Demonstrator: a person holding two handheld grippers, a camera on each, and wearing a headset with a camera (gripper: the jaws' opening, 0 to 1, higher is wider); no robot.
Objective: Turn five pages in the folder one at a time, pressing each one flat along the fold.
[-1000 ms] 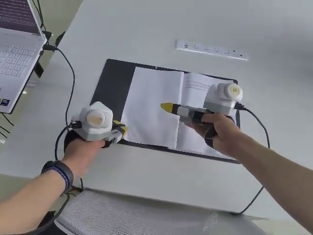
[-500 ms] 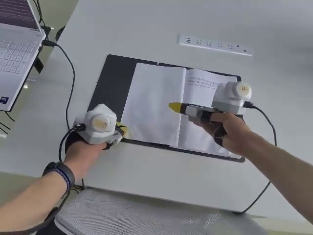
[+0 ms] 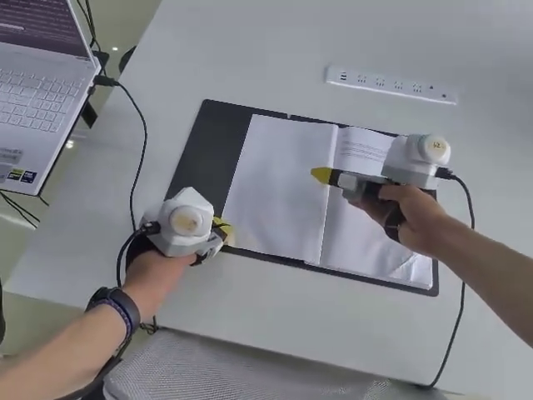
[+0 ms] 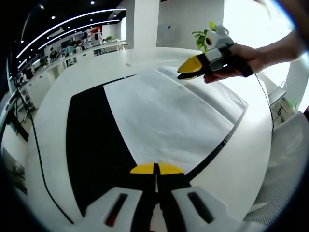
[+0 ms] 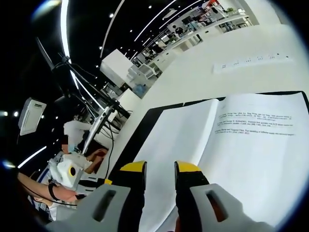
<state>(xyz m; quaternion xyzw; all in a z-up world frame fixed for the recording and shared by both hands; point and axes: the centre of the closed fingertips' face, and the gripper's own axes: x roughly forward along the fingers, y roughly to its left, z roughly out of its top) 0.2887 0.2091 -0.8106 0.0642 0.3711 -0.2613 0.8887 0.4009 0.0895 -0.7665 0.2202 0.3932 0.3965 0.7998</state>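
The black folder [image 3: 200, 158] lies open and flat before me, its bare inner cover showing at left. The left page [image 3: 279, 192] is blank white. The right page [image 3: 362, 246] carries a few printed lines at its top.

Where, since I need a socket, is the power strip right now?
In the head view the power strip lies on the white table just beyond the far edge of the open folder, toward the right and apart from it.
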